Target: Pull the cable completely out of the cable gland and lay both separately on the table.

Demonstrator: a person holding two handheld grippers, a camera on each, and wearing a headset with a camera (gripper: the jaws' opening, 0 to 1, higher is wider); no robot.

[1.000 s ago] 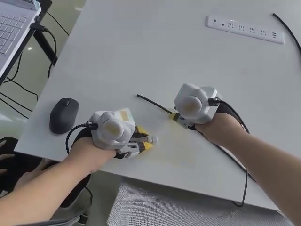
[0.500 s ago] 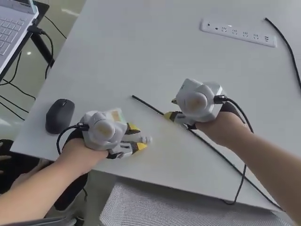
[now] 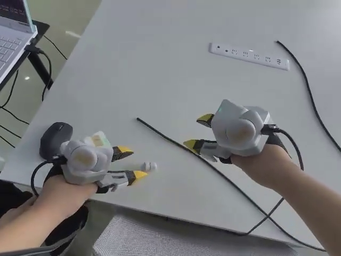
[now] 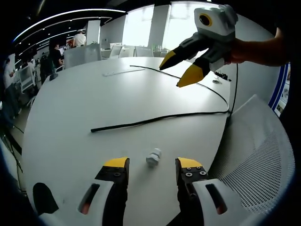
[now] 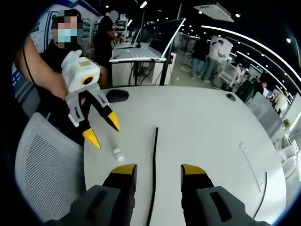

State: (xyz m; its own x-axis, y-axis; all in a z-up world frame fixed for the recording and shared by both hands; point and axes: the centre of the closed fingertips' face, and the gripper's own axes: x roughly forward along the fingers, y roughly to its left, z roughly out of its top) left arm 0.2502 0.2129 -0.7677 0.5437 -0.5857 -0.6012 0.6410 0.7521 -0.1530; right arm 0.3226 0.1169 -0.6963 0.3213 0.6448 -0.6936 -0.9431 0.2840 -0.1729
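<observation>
The small white cable gland (image 3: 151, 167) lies alone on the white table (image 3: 160, 64), just ahead of my left gripper (image 3: 132, 164), which is open and holds nothing. In the left gripper view the gland (image 4: 153, 157) rests between and slightly beyond the yellow fingertips (image 4: 116, 162). The black cable (image 3: 170, 140) lies stretched out on the table, apart from the gland. My right gripper (image 3: 197, 131) hovers open above the cable. In the right gripper view the cable (image 5: 155, 150) runs forward between the jaws, with the gland (image 5: 117, 153) to its left.
A white power strip (image 3: 249, 55) lies at the far side. A second black cable (image 3: 306, 85) curves along the right. A dark mouse (image 3: 53, 136) sits by the left edge, a laptop (image 3: 10, 32) beyond it. A mesh chair (image 3: 149, 240) stands below the near edge.
Both grippers have opened and drawn apart. The left one let go of the gland, the right one let go of the cable; both now lie loose on the table.
</observation>
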